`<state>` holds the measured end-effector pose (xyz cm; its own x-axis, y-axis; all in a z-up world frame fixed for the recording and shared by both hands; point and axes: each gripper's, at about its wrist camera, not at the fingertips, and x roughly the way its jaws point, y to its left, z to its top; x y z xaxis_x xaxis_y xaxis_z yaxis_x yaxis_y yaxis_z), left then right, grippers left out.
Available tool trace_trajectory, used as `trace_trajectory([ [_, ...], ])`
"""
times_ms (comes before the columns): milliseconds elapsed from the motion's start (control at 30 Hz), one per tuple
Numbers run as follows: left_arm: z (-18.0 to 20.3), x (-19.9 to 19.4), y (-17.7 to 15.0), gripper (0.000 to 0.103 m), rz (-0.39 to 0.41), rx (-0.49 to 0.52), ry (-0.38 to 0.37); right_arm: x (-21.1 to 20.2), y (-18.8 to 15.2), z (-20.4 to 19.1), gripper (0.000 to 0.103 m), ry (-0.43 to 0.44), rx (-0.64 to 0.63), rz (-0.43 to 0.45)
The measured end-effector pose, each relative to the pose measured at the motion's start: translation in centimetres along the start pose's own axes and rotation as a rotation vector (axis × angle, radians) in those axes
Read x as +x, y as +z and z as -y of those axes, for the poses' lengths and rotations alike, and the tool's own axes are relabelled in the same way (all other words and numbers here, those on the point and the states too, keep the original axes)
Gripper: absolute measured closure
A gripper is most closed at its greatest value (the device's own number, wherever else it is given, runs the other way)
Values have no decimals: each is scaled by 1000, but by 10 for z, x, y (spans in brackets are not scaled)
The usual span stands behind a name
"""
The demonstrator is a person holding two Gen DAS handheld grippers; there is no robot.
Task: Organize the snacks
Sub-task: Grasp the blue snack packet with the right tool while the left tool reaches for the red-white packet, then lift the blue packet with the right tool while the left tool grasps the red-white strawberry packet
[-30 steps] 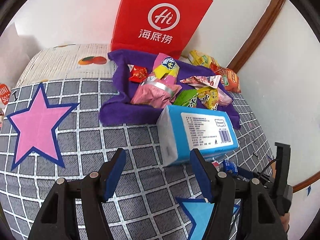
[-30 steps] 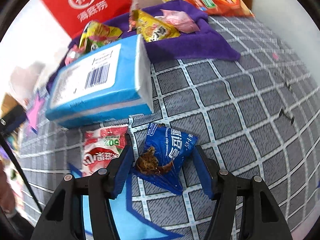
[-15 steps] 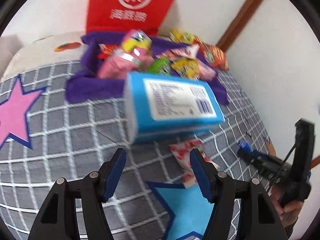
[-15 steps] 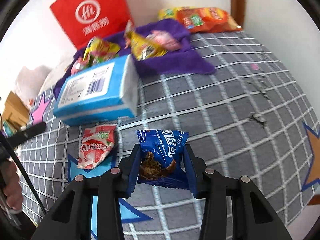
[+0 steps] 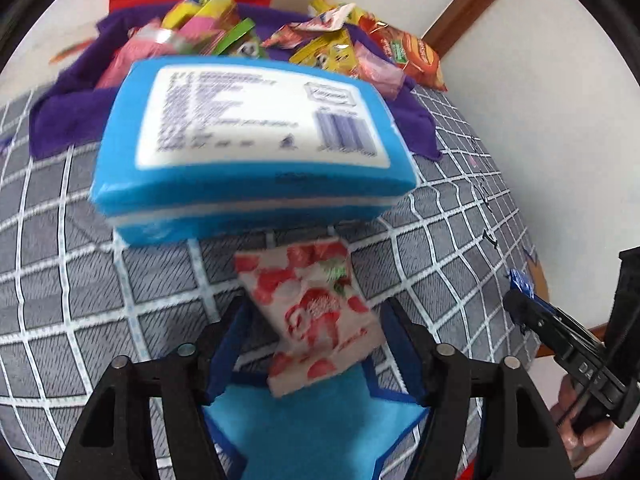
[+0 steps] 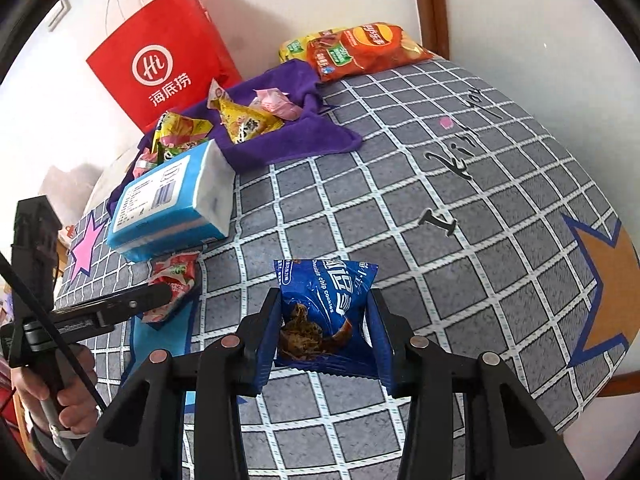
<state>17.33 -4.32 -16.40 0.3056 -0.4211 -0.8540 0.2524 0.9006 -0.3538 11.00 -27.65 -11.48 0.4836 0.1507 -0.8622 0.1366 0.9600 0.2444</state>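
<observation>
My right gripper is shut on a blue chocolate chip cookie packet and holds it above the grey checked table. My left gripper is open, its fingers on either side of a red and white strawberry snack packet that lies on the table; this packet also shows in the right wrist view. Several snack packets lie on a purple cloth at the back. The right gripper shows at the right edge of the left wrist view.
A blue tissue pack lies just behind the strawberry packet. A red paper bag stands against the wall. Orange and yellow chip bags lie at the back corner. The round table edge is close on the right.
My right gripper closed on the blue cookie packet and lifted it. My left gripper moved forward and right until its open fingers straddle the strawberry packet.
</observation>
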Motion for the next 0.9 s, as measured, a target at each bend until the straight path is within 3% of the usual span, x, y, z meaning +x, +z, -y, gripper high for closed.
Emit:
trace_trajectory([
  [133,13,8,1,29,11,31,50,-1,-3,8,61,11,6,-3],
  [433,44,27,-7,34,65,176,285,-1,-6,15,61,11,0,-1],
  [567,42,25,-8,47,101,174,304,-1,-9,18,61,10,4,-4],
  [900,41,21,-12,50,136,194,293,14,-17,8,61,3,-34,-16],
])
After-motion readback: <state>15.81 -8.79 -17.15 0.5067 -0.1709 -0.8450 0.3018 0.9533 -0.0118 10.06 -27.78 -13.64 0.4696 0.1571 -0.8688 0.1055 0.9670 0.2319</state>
